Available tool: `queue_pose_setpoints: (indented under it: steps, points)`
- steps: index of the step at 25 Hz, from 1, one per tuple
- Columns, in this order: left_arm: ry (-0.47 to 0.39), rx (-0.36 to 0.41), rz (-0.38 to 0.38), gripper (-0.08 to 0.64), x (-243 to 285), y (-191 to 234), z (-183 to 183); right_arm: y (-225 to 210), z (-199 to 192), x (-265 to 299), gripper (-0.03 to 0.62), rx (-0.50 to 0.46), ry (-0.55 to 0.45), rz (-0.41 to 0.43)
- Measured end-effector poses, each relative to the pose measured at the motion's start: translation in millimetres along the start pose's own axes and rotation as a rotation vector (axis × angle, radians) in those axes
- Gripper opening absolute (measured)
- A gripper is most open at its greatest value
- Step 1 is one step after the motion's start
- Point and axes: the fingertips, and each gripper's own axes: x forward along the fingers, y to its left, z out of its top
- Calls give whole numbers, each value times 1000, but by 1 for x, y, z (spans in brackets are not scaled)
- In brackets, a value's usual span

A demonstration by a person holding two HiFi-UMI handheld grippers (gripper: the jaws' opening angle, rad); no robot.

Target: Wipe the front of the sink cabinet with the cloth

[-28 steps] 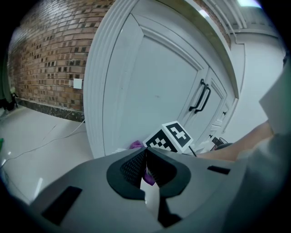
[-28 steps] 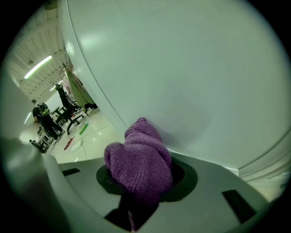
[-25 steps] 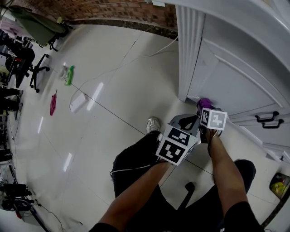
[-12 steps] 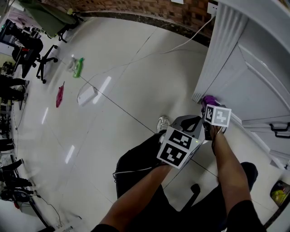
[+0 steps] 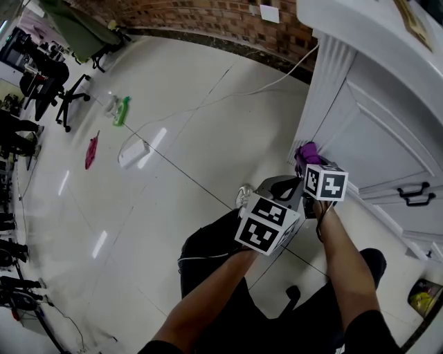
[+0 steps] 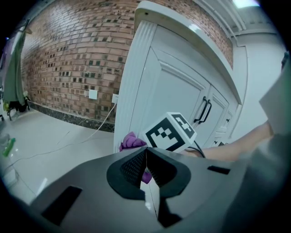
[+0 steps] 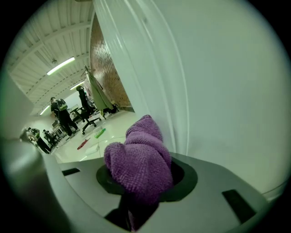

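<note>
**1. Cloth.** Purple terry cloth [image 7: 138, 161], bunched into a wad. Your right gripper [image 7: 138, 179] has its fingers [image 7: 184, 181] clamped on it, and the wad sticks out fwd past the tips. In the head view the cloth [image 5: 306, 152] sits low on the cabinet front, at the corner nearest the brick wall and near the floor. It looks to be touching the white face, but contact isn't certain from these angles.

**2. Cabinet.** White panelled sink cabinet [image 5: 374, 131] with raised-panel doors. A fluted corner post [image 5: 324, 83] runs down the wall-side edge. Black bar handles [image 5: 413, 196] are on the doors further along, well apart from the cloth.

**3. Left gripper.** Your left gripper [image 6: 146, 164] has its fingers [image 6: 133, 166] pressed together with nothing between them. You hold it just beside and a bit behind the right gripper [image 5: 308, 162]. It points at the same cabinet corner, and the cloth [image 6: 132, 142] shows beyond its tips.

**4. Floor and surroundings.**
- Glossy pale tile floor [image 5: 173, 200].
- Red-brick wall [image 5: 208, 17] behind the cabinet.
- White cable [image 5: 228, 93] trailing across the tiles toward the wall.
- Green spray bottle [image 5: 122, 110], lying down, far from you.
- Magenta item [image 5: 90, 152] and a white oblong object [image 5: 133, 153] near the bottle; both are too small to ID.
- Black office chairs [image 5: 48, 76] at the far edge.
- Several persons [image 7: 59, 113] standing in the bkgd of the right gripper view.
</note>
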Motion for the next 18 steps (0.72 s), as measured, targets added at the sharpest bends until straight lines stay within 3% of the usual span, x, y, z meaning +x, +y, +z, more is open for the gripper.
queue_pose_setpoints:
  steps: [10,18]
  points:
    - [-117,69,61,5,-52,-6,63,37,62,-100,129,-111,-168,85]
    - [-217,157,34,5,-89,-56,102,63,101,-204,129,-201,-329,130]
